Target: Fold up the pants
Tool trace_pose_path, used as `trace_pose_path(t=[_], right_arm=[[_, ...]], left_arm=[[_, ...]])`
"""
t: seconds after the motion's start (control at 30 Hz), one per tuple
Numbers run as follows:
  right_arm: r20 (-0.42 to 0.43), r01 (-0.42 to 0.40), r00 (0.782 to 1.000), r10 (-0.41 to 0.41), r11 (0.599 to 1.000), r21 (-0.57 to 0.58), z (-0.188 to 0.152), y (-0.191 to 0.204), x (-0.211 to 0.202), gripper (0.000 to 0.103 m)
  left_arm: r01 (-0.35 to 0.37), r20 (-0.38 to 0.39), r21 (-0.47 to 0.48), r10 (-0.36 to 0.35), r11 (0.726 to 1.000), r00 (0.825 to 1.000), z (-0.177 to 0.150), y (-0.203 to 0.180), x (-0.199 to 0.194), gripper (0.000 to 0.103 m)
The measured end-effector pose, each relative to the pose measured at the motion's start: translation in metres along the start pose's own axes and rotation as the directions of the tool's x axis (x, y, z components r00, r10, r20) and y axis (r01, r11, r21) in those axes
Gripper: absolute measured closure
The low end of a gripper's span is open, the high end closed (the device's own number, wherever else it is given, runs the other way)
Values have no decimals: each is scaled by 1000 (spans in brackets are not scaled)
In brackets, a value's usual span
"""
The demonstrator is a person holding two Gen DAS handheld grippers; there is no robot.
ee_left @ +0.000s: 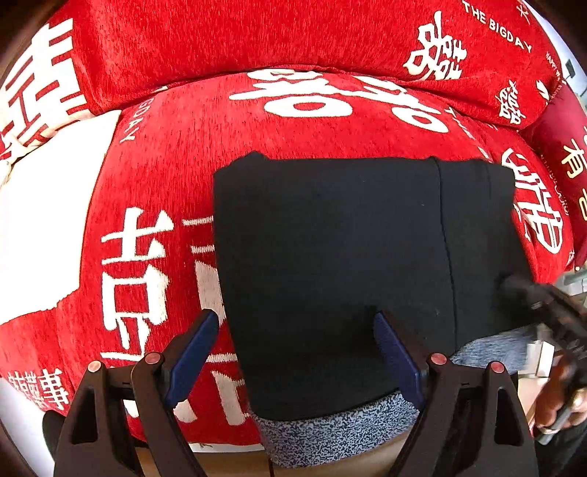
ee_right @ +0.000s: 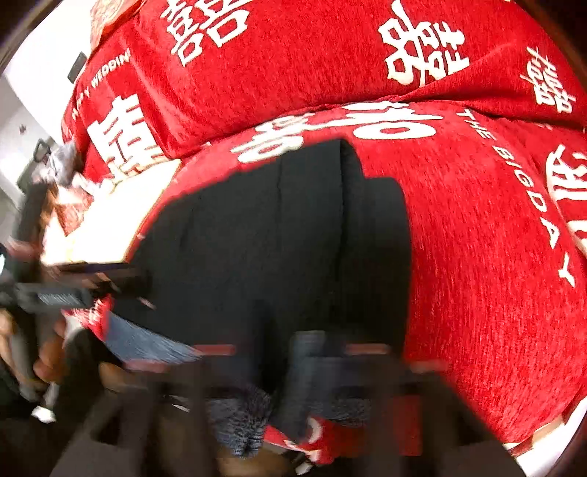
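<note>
The black pants [ee_left: 330, 264] lie folded into a flat rectangle on the red seat cushion [ee_left: 154, 176], on top of a speckled blue-grey cloth [ee_left: 330, 433]. My left gripper [ee_left: 297, 348] is open and empty, its blue pads [ee_left: 190, 352] spread either side of the pants' near left corner. My right gripper shows at the right edge of the left wrist view [ee_left: 543, 301], at the pants' right side. In the right wrist view the pants [ee_right: 279, 238] fill the middle. The right gripper [ee_right: 301, 367] is blurred by motion, so its jaws cannot be read.
The sofa has a red cover with white characters, and back cushions [ee_left: 256, 33] rise behind the seat. A darker red pillow [ee_left: 561, 154] lies at the right. A white patch of the cover [ee_left: 47, 220] is at the left. The seat's front edge is just below the grippers.
</note>
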State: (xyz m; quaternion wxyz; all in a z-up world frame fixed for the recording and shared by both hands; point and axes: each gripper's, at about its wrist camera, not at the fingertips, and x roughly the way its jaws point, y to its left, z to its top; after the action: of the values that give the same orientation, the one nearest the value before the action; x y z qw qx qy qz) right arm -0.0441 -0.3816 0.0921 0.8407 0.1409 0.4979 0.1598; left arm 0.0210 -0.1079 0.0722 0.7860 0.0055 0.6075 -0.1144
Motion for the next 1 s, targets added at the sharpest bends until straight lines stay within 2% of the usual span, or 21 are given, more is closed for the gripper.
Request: trace_pose_path(t=[0.13, 0.2, 0.23, 0.27, 0.33, 0.37, 0.43, 0.5, 0.53, 0.63, 0.67, 0.73, 0.77, 0.8, 0.83, 0.9, 0.93, 1.0], right_arm=[[79, 13, 997, -13, 1000, 3, 1, 1, -26, 88], [76, 1, 997, -6, 998, 63, -6, -16, -23, 88], [42, 13, 999, -18, 993, 114, -12, -29, -11, 87], [17, 31, 999, -33, 989, 143, -16, -38, -1, 83], [33, 37, 998, -43, 986, 164, -20, -46, 5, 75], [37, 37, 998, -44, 984, 172, -19, -45, 2, 69], [51, 113, 991, -123, 979, 171, -11, -40, -10, 66], [126, 210, 967, -221, 973, 99, 0, -22, -29, 65], [167, 226, 958, -232, 973, 55, 6, -11, -36, 60], [220, 231, 951, -217, 972, -40, 26, 19, -35, 24], [223, 231, 952, -210, 971, -69, 32, 26, -28, 23], [193, 215, 963, -190, 969, -119, 47, 39, -3, 23], [173, 199, 969, -177, 972, -125, 54, 41, 10, 23], [151, 188, 974, -169, 975, -122, 61, 39, 25, 23], [134, 197, 974, -181, 973, -116, 66, 34, 36, 23], [60, 232, 972, -227, 968, -99, 73, 20, 66, 24], [-4, 263, 965, -264, 962, -66, 75, 6, 81, 24], [-6, 244, 970, -245, 968, -56, 75, -3, 83, 24]], left_arm=[[-7, 68, 27, 6, 1000, 998, 2, -4, -14, 16], [-28, 41, 37, 27, 999, 999, 3, -6, -3, 16], [-24, 19, 42, 23, 999, 1000, 1, -7, 5, 16], [-17, 4, 44, 17, 999, 1000, 0, -9, 12, 16], [-32, 11, 30, 32, 999, 999, 0, -8, 19, 2], [-46, 16, 19, 45, 999, 999, 1, -6, 19, 1], [-34, 12, 10, 34, 999, 999, 3, -5, 14, 1], [-28, 65, 3, 28, 1000, 997, 8, -3, 1, 1], [-31, 92, -1, 31, 1000, 995, 11, -2, -4, 1], [-47, 112, -30, 50, 998, 992, 33, -1, -5, 1], [-54, 110, -38, 57, 998, 992, 41, -2, -2, 1], [-108, 103, -41, 112, 993, 988, 53, -4, 7, 1], [-170, 90, -44, 173, 984, 981, 61, -5, 16, 1], [-196, 80, -54, 200, 979, 977, 64, -1, 21, 1], [-201, 67, -70, 206, 977, 976, 67, 3, 27, 1], [-167, 4, -106, 169, 980, 986, 71, 12, 44, 0], [-155, -21, -114, 154, 981, 988, 72, 14, 50, 0], [-129, -41, -128, 124, 983, 991, 75, 18, 58, 0]])
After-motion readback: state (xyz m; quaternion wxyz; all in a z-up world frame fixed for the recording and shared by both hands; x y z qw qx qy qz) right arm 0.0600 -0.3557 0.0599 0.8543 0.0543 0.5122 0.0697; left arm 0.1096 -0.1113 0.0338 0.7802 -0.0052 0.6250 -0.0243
